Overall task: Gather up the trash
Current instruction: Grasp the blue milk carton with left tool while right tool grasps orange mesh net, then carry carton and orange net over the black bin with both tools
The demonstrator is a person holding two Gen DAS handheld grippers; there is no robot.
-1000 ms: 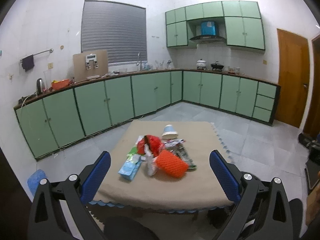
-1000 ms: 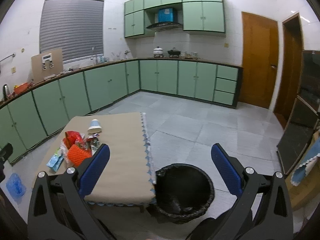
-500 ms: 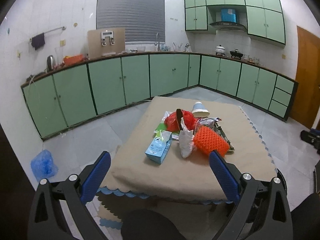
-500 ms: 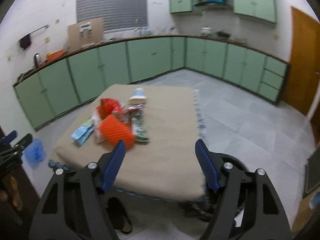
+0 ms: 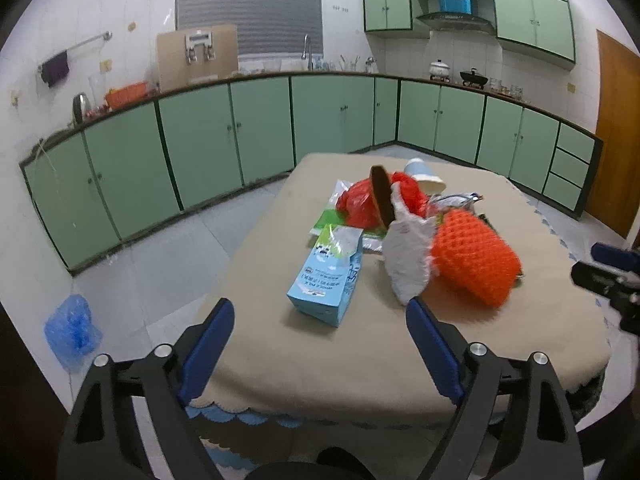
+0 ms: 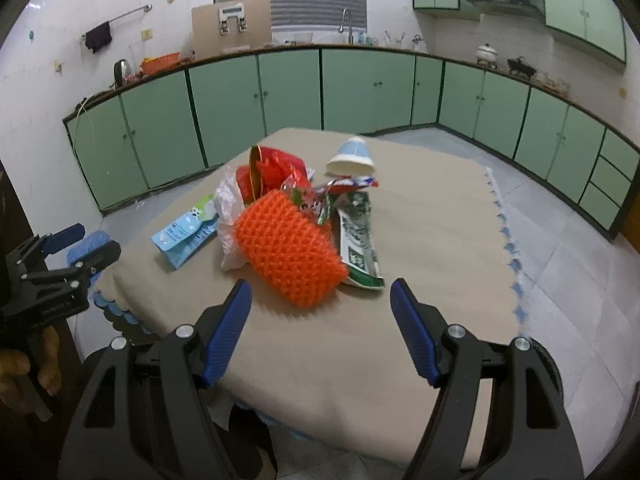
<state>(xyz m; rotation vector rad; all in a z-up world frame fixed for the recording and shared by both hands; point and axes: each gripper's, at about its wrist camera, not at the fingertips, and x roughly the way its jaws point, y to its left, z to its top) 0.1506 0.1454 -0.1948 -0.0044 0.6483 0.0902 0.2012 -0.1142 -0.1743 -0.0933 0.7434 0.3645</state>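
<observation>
Looking along my left gripper (image 5: pixel 320 316), its jaws have just been narrowing yet stand apart with nothing between them; the blue carton (image 5: pixel 326 276) lies on the table (image 5: pixel 400 352) just ahead. From the right wrist, my right gripper (image 6: pixel 320 300) also gapes empty, the orange net sleeve (image 6: pixel 288 244) just beyond, possibly resting on the green wrapper (image 6: pixel 358 236).
</observation>
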